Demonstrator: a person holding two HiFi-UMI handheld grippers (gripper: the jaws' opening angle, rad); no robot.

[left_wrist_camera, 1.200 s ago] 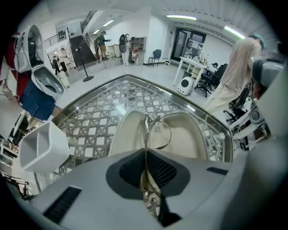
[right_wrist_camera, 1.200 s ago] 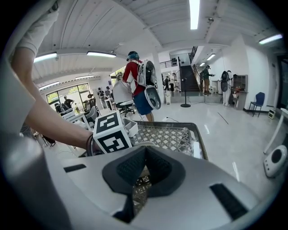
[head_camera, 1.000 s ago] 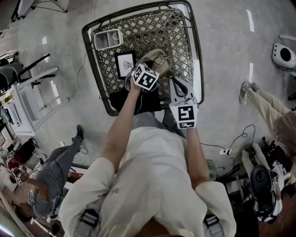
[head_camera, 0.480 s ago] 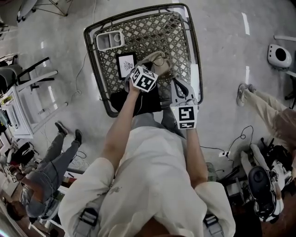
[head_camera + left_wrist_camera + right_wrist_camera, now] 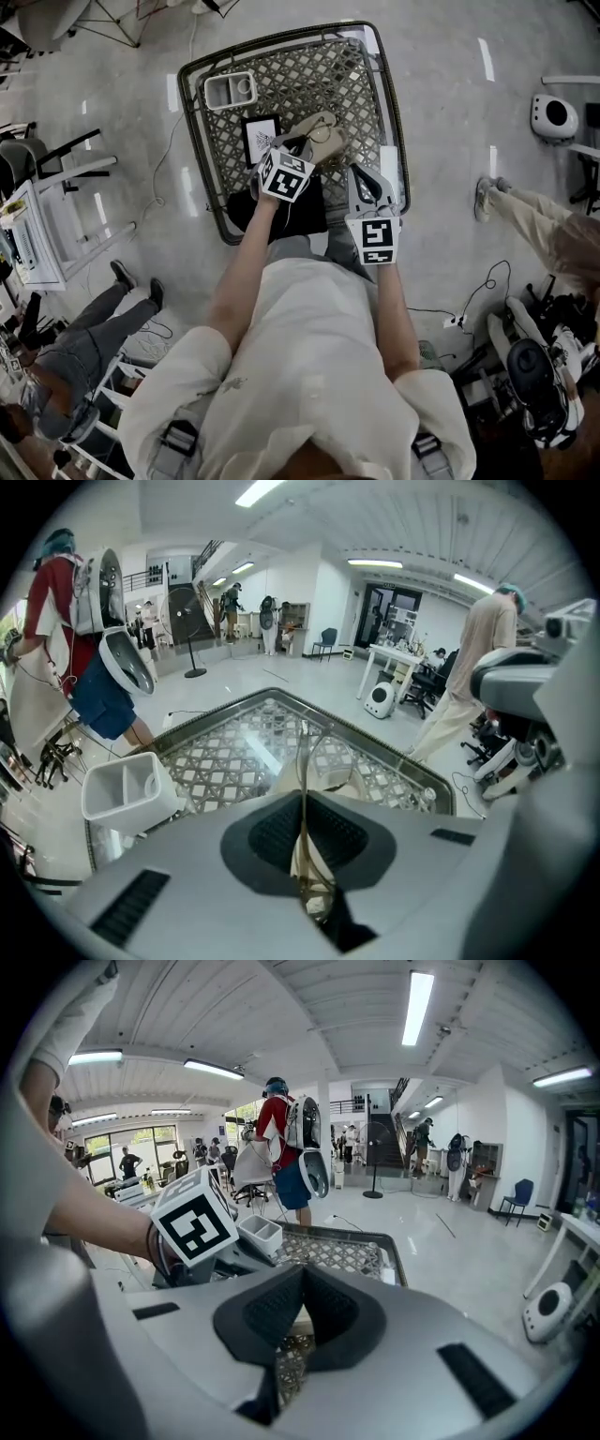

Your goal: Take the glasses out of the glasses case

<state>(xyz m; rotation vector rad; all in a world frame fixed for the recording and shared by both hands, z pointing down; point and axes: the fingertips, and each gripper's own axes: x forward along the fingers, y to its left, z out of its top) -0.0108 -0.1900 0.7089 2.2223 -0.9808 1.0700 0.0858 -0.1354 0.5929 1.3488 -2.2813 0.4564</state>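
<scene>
the left gripper (image 5: pixel 302 810) pinches the thin wire-framed glasses (image 5: pixel 304 752) just over the beige glasses case (image 5: pixel 323 134) on the mesh table (image 5: pixel 366 84). the right gripper (image 5: pixel 302 1290) is pressed together, empty. the glasses look light and fragile (bendable too), so hold the frame, not the lens.

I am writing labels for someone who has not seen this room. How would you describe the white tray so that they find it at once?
Find the lattice-top table on the grey floor. At its far left corner, beyond the black-framed card, lies the white tray. It alone is divided into compartments; the glasses case near it is beige and rounded.
</scene>
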